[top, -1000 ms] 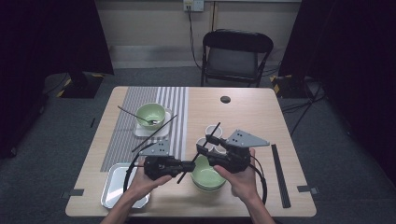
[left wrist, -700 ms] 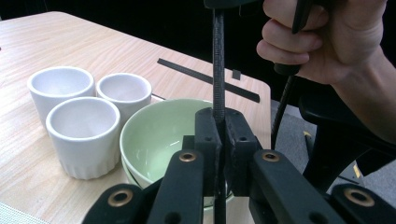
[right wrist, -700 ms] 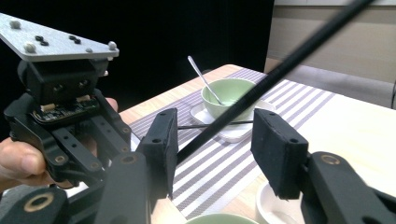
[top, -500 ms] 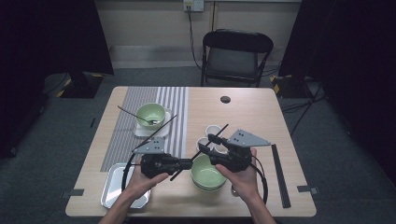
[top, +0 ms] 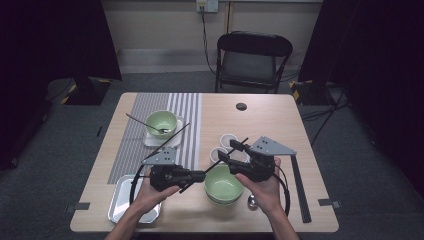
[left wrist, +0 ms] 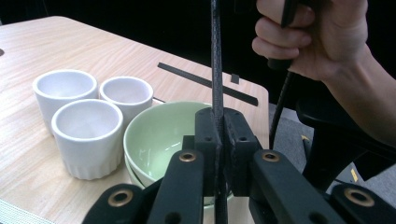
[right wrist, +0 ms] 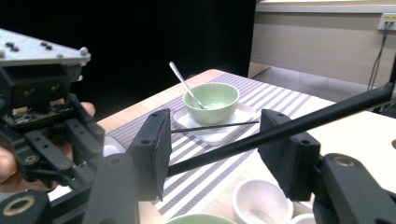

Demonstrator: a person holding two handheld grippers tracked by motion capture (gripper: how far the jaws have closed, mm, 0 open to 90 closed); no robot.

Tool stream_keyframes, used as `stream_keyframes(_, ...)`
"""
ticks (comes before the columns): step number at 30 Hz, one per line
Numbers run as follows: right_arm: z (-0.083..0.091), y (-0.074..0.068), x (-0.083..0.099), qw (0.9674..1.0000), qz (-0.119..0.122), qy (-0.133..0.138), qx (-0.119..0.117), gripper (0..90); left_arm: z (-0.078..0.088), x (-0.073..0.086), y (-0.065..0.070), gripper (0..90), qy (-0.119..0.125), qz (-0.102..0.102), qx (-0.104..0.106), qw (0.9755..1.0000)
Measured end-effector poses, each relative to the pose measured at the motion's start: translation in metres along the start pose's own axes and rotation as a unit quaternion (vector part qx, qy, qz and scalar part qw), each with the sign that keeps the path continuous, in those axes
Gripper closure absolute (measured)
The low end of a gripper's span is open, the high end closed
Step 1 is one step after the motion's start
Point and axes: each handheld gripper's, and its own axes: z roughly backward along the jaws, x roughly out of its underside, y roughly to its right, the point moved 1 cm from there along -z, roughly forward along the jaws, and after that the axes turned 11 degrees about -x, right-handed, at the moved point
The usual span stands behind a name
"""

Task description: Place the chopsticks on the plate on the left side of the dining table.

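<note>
My left gripper (top: 200,175) (left wrist: 218,135) is shut on a black chopstick (top: 212,165) (left wrist: 215,56) near its lower end. The stick slants up and to the right over a pale green bowl (top: 223,189) (left wrist: 159,140) at the table's front. My right gripper (top: 228,151) (right wrist: 217,140) has just been opening its jaws. They stand apart with the chopstick (right wrist: 336,109) passing between them, close to the right jaw. Three white cups (top: 227,141) (left wrist: 88,126) stand just behind the bowl.
On the striped mat (top: 135,135), a second green bowl (top: 161,121) (right wrist: 212,100) holds a spoon (right wrist: 184,84) on a white saucer; another chopstick (top: 172,136) leans there. A metal tray (top: 120,205) lies front left, a small spoon (top: 251,201) and a black strip (top: 300,187) front right.
The right gripper has drawn slightly right and away, uncovering more of the front bowl, and its jaws stand wider. The left gripper keeps its hold and has barely moved.
</note>
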Motion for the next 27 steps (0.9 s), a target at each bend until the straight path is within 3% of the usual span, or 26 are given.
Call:
stream_keyframes(12, 0.004, 0.011, 0.006, 0.9997, -0.013, -0.004, 0.018, 44.9, 0.005, -0.002, -0.001, 85.8, 0.008, 0.004, -0.004, 1.0000)
stream_keyframes(27, 0.002, 0.018, 0.011, 0.9993, -0.029, -0.010, 0.019, 38.4, 0.006, -0.002, -0.003, 85.8, 0.010, 0.006, -0.005, 0.9999)
